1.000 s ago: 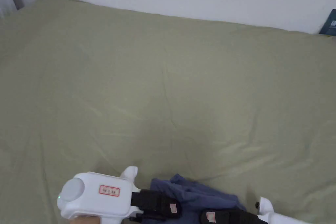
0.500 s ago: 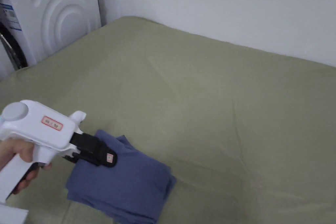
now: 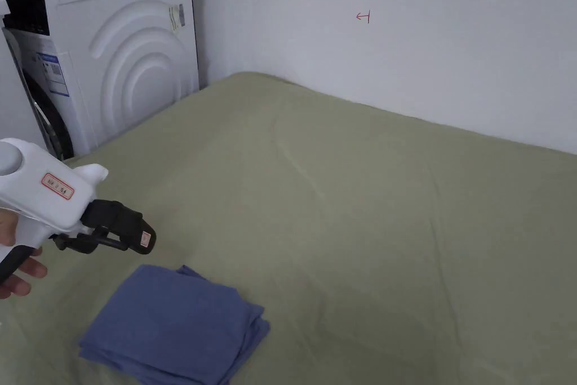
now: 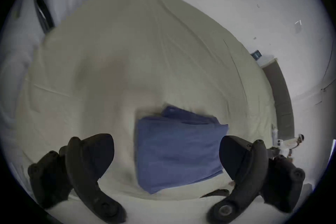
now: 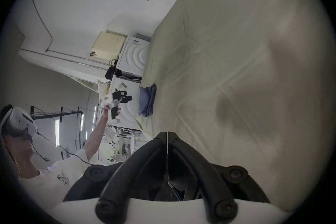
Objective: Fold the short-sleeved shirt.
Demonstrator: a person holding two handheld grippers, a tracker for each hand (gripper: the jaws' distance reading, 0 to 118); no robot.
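The blue short-sleeved shirt (image 3: 172, 327) lies folded into a compact square on the olive bed sheet (image 3: 366, 206), near the bed's front left. My left gripper (image 3: 132, 237) hovers above and to the left of it, clear of the cloth. In the left gripper view its jaws stand wide apart, gripper (image 4: 166, 151) open and empty, with the folded shirt (image 4: 179, 151) below between them. In the right gripper view my right gripper (image 5: 167, 137) is shut with nothing between its jaws, far from the shirt (image 5: 147, 99), and the left gripper (image 5: 125, 97) shows in a raised hand.
A white washing machine (image 3: 124, 65) stands against the bed's left end by the white wall (image 3: 394, 36). In the right gripper view the person wears a white headset (image 5: 20, 122). The sheet stretches wide to the right of the shirt.
The head camera has swung left, bringing the washing machine into view. My left gripper has let go of the shirt's corner and risen to its upper left. The shirt now rests folded.
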